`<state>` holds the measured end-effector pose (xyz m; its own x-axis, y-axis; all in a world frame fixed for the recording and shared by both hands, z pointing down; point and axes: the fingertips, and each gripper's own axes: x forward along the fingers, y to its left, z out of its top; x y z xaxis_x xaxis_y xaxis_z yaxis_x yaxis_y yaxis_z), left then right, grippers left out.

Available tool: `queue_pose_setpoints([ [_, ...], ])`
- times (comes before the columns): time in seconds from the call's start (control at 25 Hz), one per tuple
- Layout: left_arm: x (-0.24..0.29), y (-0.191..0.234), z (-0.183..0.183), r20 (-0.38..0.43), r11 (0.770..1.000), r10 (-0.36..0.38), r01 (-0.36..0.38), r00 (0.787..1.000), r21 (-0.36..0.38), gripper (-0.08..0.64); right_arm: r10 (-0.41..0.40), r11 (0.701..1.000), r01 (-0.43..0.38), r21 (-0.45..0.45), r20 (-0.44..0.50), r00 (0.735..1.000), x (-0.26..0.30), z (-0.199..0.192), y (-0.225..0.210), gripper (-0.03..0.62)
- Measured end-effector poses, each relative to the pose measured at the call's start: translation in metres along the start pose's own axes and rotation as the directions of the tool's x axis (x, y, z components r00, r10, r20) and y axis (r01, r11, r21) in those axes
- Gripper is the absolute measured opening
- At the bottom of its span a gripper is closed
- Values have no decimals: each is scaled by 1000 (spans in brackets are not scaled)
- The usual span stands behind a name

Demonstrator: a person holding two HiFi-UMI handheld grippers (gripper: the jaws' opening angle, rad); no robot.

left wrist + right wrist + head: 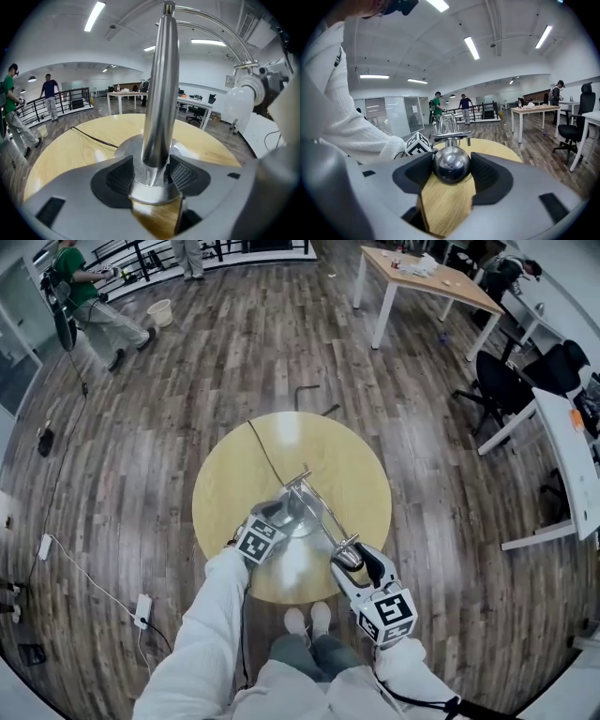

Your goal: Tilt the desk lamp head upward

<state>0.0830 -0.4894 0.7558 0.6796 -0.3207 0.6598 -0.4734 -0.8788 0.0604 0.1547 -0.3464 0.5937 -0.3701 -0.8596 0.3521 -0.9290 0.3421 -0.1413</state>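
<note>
A chrome desk lamp stands on the round wooden table, its base near the front left. My left gripper is shut on the upright post just above the round base; in the left gripper view the left gripper has both pads against the post. The thin arm runs to the front right, where my right gripper is shut on the lamp head. That head is a shiny rounded shell held between the right gripper's pads.
A black cord trails from the lamp over the table's far edge. Desks and office chairs stand at the right. A person and a bucket are far left. A power strip lies on the floor.
</note>
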Motion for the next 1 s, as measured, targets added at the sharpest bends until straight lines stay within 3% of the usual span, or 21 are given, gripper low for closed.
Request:
queue_pose_setpoints([
  [0.36,-5,-2,8,-9,1000,7,-7,1000,4,242,-2,997,6,-71,51,999,-46,110,15,261],
  [0.72,-9,-4,12,-14,1000,-21,21,1000,13,235,47,982,-47,-181,-6,999,-24,216,37,256],
  [1.0,-8,-6,10,-46,999,-28,30,999,45,235,75,974,-97,-207,-114,991,11,261,41,256],
])
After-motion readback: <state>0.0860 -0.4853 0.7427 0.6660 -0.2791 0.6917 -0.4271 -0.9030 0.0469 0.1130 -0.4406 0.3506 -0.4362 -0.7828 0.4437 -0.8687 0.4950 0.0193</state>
